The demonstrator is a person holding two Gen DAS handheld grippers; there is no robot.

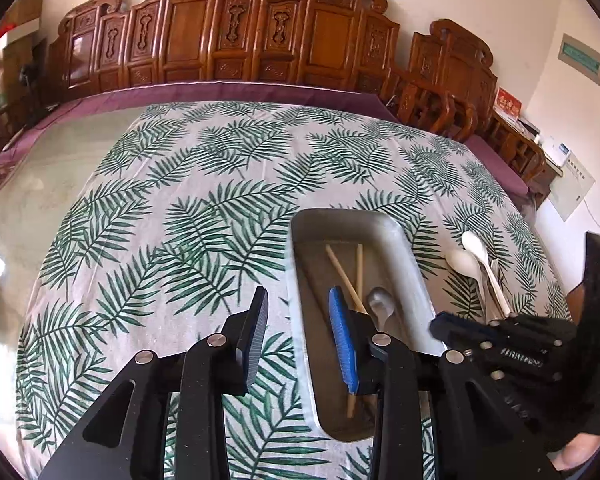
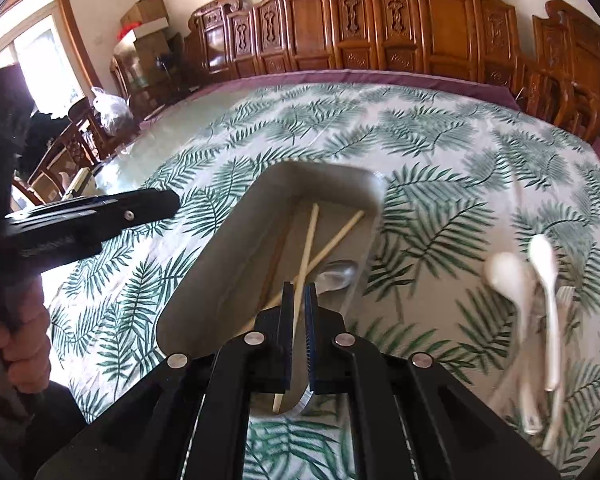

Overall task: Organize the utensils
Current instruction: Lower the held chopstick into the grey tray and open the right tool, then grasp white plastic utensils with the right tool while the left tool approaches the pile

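Two wooden chopsticks (image 2: 306, 264) and a metal spoon (image 1: 381, 305) lie in the grey oblong tray (image 1: 406, 252), white plastic spoons (image 2: 540, 276) still outside; left gripper (image 1: 300, 340) spread empty, right gripper (image 2: 299, 334) pressed together empty.

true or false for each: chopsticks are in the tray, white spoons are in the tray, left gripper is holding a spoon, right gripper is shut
1. Two chopsticks lie in the grey tray. True.
2. The white spoons lie in the tray. False: they lie on the leaf-print cloth beside it.
3. The left gripper holds a spoon. False: its jaws stand apart with nothing between them.
4. The right gripper is shut. True.
5. A metal spoon lies in the tray. True.
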